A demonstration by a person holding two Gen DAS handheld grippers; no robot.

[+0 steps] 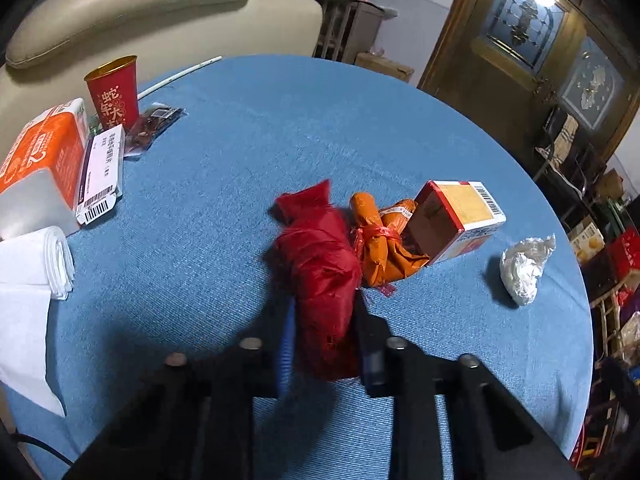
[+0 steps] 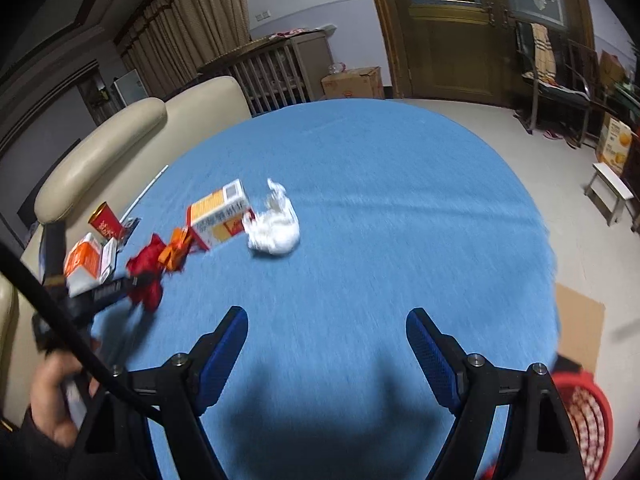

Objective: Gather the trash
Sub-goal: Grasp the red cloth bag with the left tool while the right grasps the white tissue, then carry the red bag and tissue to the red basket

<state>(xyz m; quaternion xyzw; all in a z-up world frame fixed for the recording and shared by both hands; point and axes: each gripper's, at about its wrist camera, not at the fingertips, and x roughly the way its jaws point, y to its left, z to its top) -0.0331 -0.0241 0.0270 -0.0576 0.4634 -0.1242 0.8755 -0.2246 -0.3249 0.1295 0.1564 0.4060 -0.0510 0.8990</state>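
Note:
My left gripper (image 1: 326,320) is shut on a crumpled red wrapper (image 1: 316,256) that lies on the blue tablecloth (image 1: 280,120); its dark fingers (image 1: 370,344) press the near end from both sides. Touching the wrapper's right side is an orange wrapper (image 1: 380,244), then an opened red and yellow carton (image 1: 456,216), and a white plastic wad (image 1: 524,268) lies apart further right. In the right wrist view my right gripper (image 2: 326,316) hangs open over bare cloth, nothing between its blue pads (image 2: 226,340). The white wad (image 2: 274,228), carton (image 2: 220,212) and red wrapper (image 2: 148,272) lie ahead to its left.
At the table's left stand a red paper cup (image 1: 114,92), an orange tissue pack (image 1: 40,160), a white barcoded box (image 1: 102,176), a dark snack packet (image 1: 152,124) and a white bag roll (image 1: 36,260). A red basket (image 2: 588,420) sits below the table's right edge. A beige sofa (image 1: 140,12) stands behind.

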